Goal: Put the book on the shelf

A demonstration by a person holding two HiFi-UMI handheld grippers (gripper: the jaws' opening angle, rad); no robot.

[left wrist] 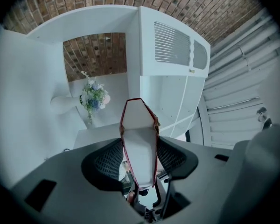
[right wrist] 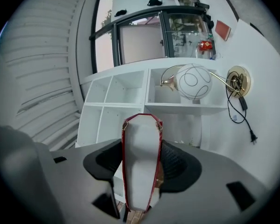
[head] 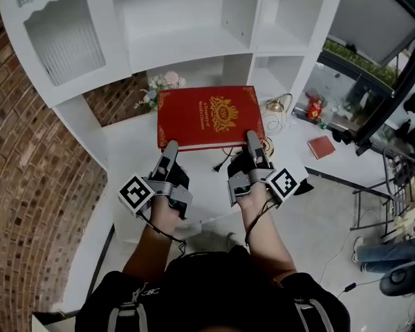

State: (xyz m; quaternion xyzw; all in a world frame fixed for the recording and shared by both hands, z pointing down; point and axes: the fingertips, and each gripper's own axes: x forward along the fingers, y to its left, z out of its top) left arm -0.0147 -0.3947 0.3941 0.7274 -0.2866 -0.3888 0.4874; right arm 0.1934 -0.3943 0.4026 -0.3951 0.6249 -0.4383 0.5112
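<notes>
Left claw (head: 171, 146), right claw (head: 252, 137) clamp red book (head: 194, 120); head view alone shows gold cover emblem (head: 223, 112).

Shelf bays (head: 194, 50) ahead free; flowers (head: 160, 84) block left nook, lamp (head: 280, 104) w/ cord (right wrist: 244, 118) clutters rt side

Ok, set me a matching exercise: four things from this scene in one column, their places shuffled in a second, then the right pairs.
Things:
1. large red book
2. flower bouquet
3. brass lamp
4. small red book

Places:
A. flat on the white surface, far right
B. by the brick wall, past the large red book's left corner
C. clamped by left gripper and right gripper
D. beside the large red book's right edge

Pairs: 1-C, 2-B, 3-D, 4-A
</notes>
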